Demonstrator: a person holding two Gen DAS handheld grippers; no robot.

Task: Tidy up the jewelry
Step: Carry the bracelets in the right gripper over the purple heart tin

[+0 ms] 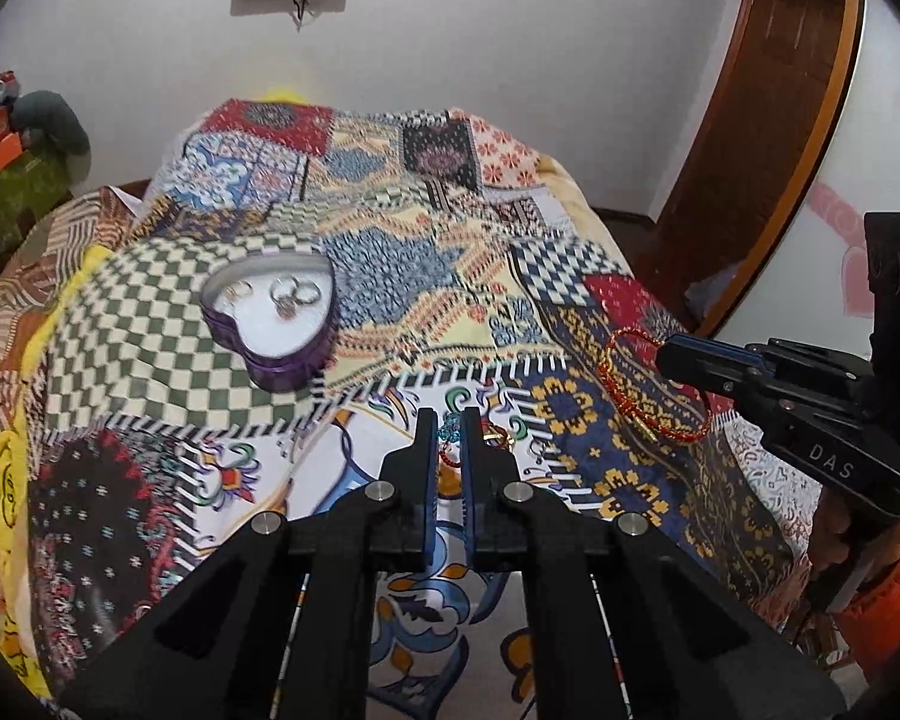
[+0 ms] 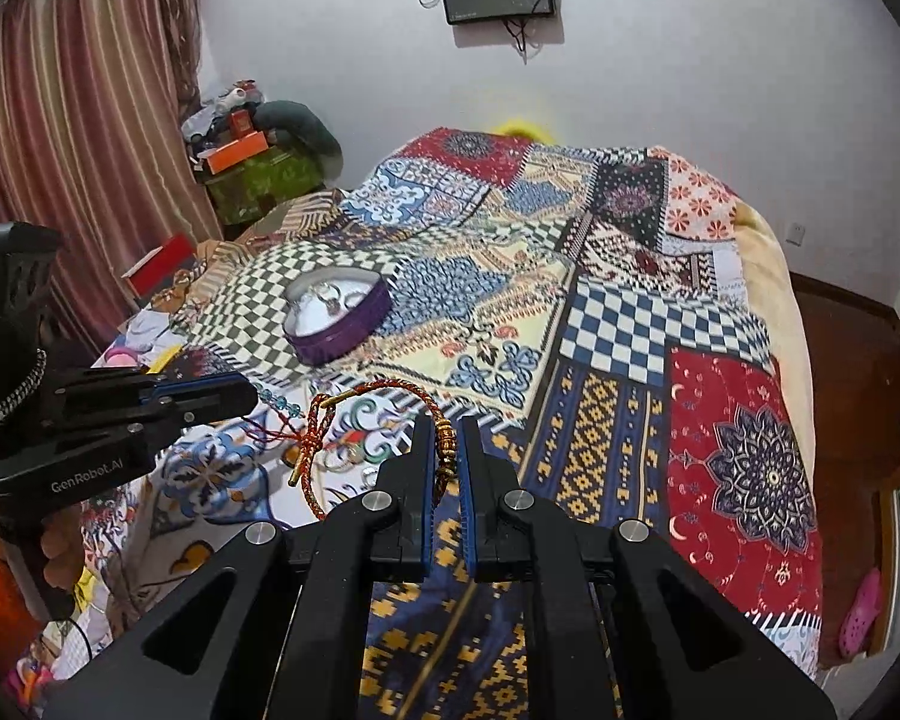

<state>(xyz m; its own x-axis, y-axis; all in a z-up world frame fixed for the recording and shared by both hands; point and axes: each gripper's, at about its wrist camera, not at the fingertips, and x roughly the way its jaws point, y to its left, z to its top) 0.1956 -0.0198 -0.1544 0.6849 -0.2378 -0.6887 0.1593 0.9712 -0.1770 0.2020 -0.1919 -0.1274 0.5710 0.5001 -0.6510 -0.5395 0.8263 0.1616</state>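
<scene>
A purple heart-shaped tin (image 1: pixel 282 324) with several silver rings inside sits on the patchwork bedspread; it also shows in the right wrist view (image 2: pixel 337 315). My left gripper (image 1: pixel 449 429) is shut on a blue-beaded bracelet (image 1: pixel 450 433), whose beads (image 2: pixel 279 401) trail from its tips in the right wrist view. My right gripper (image 2: pixel 447 435) is shut on a red and gold braided bracelet (image 2: pixel 318 438), which hangs from it above the bedspread (image 1: pixel 630 396). Small rings (image 2: pixel 354 456) lie on the cloth between the grippers.
The patchwork bedspread (image 2: pixel 630 300) covers the whole bed. Boxes and clutter (image 2: pixel 252 168) stand at the far left by a striped curtain. A wooden frame (image 1: pixel 750 150) stands at the right. A pink shoe (image 2: pixel 864 612) lies on the floor.
</scene>
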